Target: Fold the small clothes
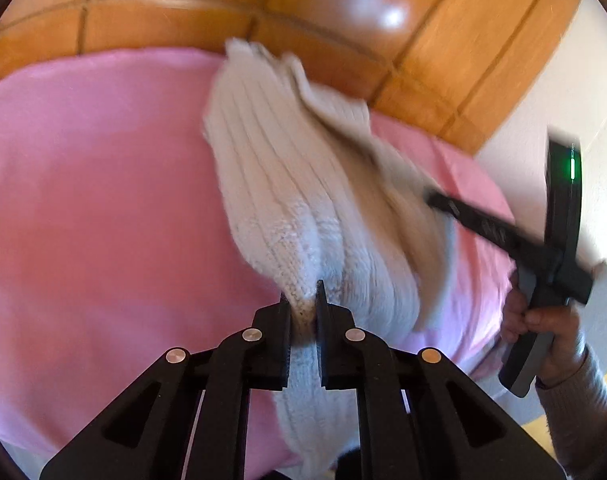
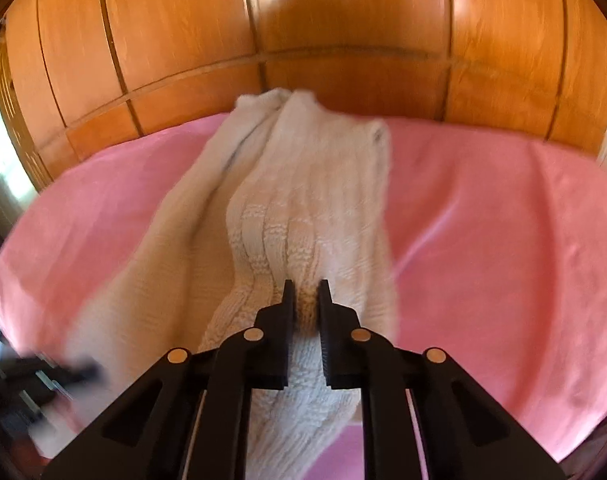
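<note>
A cream knitted garment [image 1: 303, 184] hangs stretched over a pink cloth [image 1: 103, 200] that covers the surface. My left gripper [image 1: 304, 300] is shut on one bunched edge of the knit. My right gripper [image 2: 305, 300] is shut on another bunched part of the same garment [image 2: 303, 208], lifted above the pink cloth [image 2: 483, 220]. In the left wrist view the right gripper [image 1: 435, 200] comes in from the right, held by a hand [image 1: 543, 324], its tips at the knit's far side. The frames are motion-blurred.
A glossy wooden panelled wall [image 1: 343, 8] runs behind the covered surface, also in the right wrist view [image 2: 343, 20]. A white wall [image 1: 575, 92] stands at the right. The left gripper shows blurred at the lower left of the right wrist view [image 2: 75, 372].
</note>
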Available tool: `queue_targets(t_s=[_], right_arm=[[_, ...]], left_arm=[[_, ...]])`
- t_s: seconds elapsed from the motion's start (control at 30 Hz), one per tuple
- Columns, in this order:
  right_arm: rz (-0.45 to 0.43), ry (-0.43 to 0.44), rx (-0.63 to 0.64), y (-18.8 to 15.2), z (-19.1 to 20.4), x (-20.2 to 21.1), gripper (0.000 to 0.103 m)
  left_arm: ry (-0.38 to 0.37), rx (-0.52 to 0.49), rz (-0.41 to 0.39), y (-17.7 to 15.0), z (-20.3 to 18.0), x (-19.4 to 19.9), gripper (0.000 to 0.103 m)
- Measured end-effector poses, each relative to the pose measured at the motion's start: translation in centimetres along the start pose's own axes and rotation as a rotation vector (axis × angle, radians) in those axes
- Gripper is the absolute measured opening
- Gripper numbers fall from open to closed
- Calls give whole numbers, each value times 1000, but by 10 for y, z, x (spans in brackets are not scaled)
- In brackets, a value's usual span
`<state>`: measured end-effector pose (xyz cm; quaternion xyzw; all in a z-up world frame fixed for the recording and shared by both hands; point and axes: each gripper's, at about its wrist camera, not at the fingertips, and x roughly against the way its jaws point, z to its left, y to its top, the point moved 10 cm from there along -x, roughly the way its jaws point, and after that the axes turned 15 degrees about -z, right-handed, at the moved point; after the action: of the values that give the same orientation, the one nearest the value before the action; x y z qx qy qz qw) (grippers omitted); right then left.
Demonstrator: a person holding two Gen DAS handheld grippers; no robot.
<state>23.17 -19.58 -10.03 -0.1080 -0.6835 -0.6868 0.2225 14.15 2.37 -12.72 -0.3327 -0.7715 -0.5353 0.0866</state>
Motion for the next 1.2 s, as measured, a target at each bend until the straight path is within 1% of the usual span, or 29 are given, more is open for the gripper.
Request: queue_targets(t_s=[0.07, 0.13, 0.17, 0.2, 0.23, 0.27, 0.3, 0.37, 0.47, 0.5, 0.53, 0.57, 0.6, 0.63, 0.67, 0.7, 0.73, 0.77, 0.8, 0.83, 0.87, 0.9, 0.97, 1.0, 1.07, 1.1, 1.13, 1.17, 1.2], right_arm=[[-36, -69, 27, 13, -22, 7, 10], [-60, -161, 51, 27, -56, 7, 10], [-62, -191, 53, 31, -70, 6, 10], [-61, -232, 53, 36, -91, 2, 10], [-57, -264, 54, 40, -106, -1, 10], [-49, -315, 62, 45, -127, -10, 10], [-43, -345, 67, 47, -140, -14, 10], [-21, -410, 65, 54, -172, -29, 10], [15, -506, 54, 64, -217, -52, 9], [35, -523, 26, 66, -233, -64, 10], [52, -529, 4, 67, -243, -73, 10], [71, -525, -18, 67, -250, -82, 10], [77, -524, -30, 67, -253, -85, 15], [72, -526, -33, 68, -254, -86, 19], [65, -535, -23, 69, -255, -86, 40], [47, -544, -13, 71, -255, -82, 61], [27, -540, -17, 71, -252, -75, 65], [20, -528, -21, 71, -247, -70, 64], [11, -486, -31, 68, -235, -60, 64], [8, -439, -44, 64, -222, -53, 64], [16, -373, -66, 59, -205, -50, 64], [41, -262, -107, 46, -181, -42, 64], [103, -97, -179, 21, -140, -33, 64], [149, -6, -218, 2, -115, -27, 64], [215, 100, -274, -26, -81, -19, 64], [270, 168, -322, -46, -59, -16, 63], [298, 191, -333, -56, -46, -13, 61], [325, 213, -330, -66, -35, -12, 45], [337, 235, -317, -73, -29, -14, 22]], left_arm=[[42, 21, -64, 27, 21, 15, 9], [117, 38, -141, 60, 55, 33, 9], [159, 39, -171, 74, 72, 40, 9], [234, 23, -212, 95, 97, 49, 9], [271, 14, -232, 107, 108, 52, 9], [320, 4, -252, 120, 125, 56, 9], [376, -5, -267, 135, 144, 58, 9], [488, -21, -278, 160, 183, 58, 9], [610, -32, -254, 180, 226, 49, 9], [658, -36, -236, 188, 244, 40, 9], [678, -38, -222, 192, 251, 31, 9], [703, -27, -188, 194, 264, 17, 9], [715, -12, -169, 197, 275, 10, 12], [742, -1, -149, 197, 282, 0, 19], [757, -2, -143, 196, 285, -4, 24], [782, -15, -154, 201, 285, -9, 36], [789, -25, -176, 202, 283, -8, 56], [793, -32, -219, 203, 274, -4, 64], [784, -29, -247, 204, 265, -6, 67], [756, -19, -263, 202, 259, -3, 67], [714, -4, -263, 200, 248, -8, 67], [653, 14, -249, 188, 233, -13, 67], [555, 38, -203, 163, 208, -23, 67], [504, 47, -172, 146, 193, -30, 67], [419, 60, -100, 112, 166, -43, 67], [391, 68, -75, 101, 156, -48, 67], [365, 82, -57, 90, 147, -51, 67], [336, 100, -41, 80, 138, -54, 67], [292, 124, -16, 69, 126, -58, 67]])
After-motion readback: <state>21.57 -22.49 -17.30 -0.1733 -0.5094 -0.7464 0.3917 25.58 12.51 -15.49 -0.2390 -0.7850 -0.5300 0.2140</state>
